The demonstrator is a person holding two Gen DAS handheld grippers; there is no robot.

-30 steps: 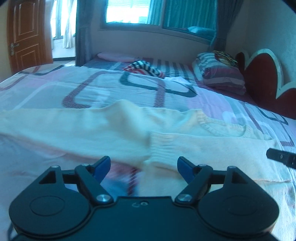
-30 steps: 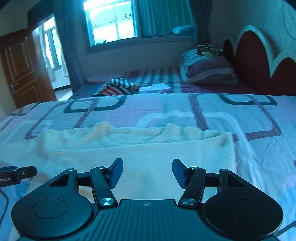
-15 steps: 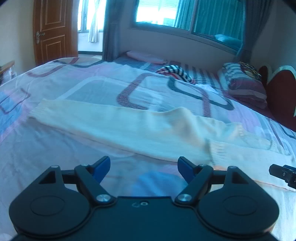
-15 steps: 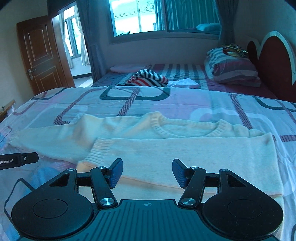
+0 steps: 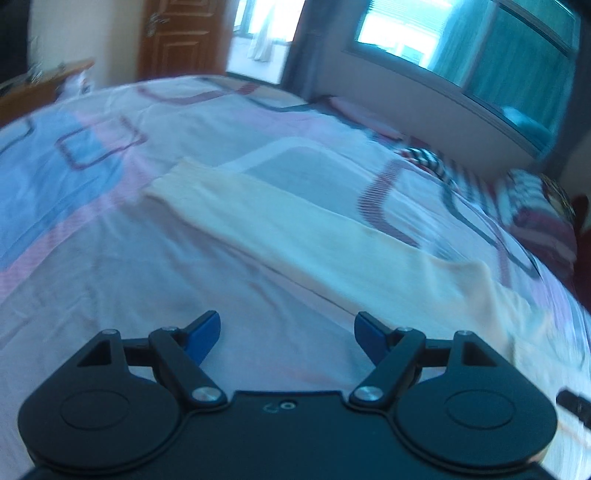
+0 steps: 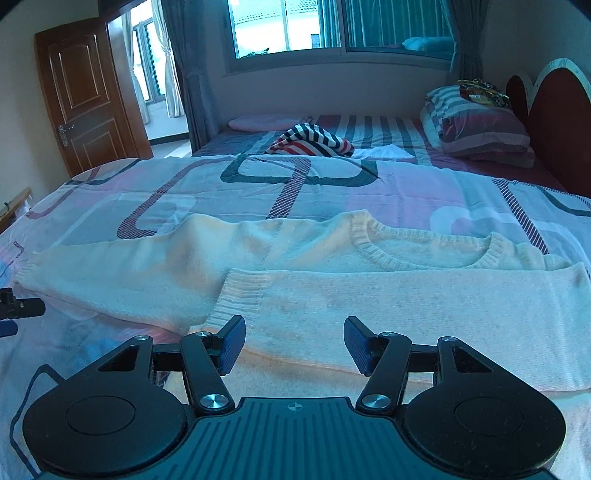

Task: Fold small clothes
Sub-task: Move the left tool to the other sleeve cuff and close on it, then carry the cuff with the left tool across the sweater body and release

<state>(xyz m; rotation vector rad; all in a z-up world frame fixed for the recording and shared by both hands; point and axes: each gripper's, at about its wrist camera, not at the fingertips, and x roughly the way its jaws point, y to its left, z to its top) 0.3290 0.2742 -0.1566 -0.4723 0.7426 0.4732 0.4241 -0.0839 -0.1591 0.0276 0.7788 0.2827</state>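
Cream sweater (image 6: 369, 295) spread flat on the bed (image 6: 258, 192), neckline toward the far side. One sleeve (image 6: 406, 317) folded across the body, its ribbed cuff near the middle of the right wrist view; the other sleeve (image 5: 280, 229) stretched straight out to the left over the patterned cover. Right tool (image 6: 293, 345) low over the near edge of the folded sleeve, blue pads wide apart, nothing between them, left pad (image 6: 232, 343) just beside the ribbed cuff. Left tool (image 5: 286, 334) over bare bedcover near the outstretched sleeve, pads likewise spread apart and gripping nothing; view blurred. Tip of the left tool also seen at the left edge of the right wrist view, just beside the end of the outstretched sleeve. Striped garment (image 6: 310, 140) bunched farther back on the bed, well apart from the sweater, with a small white cloth (image 6: 384, 152) just beside it. Pillow (image 6: 476, 125) stacked at the right against the headboard (image 6: 554, 122). Window (image 6: 332, 26) with curtains on the far wall, wooden door (image 6: 85, 96) at the left.
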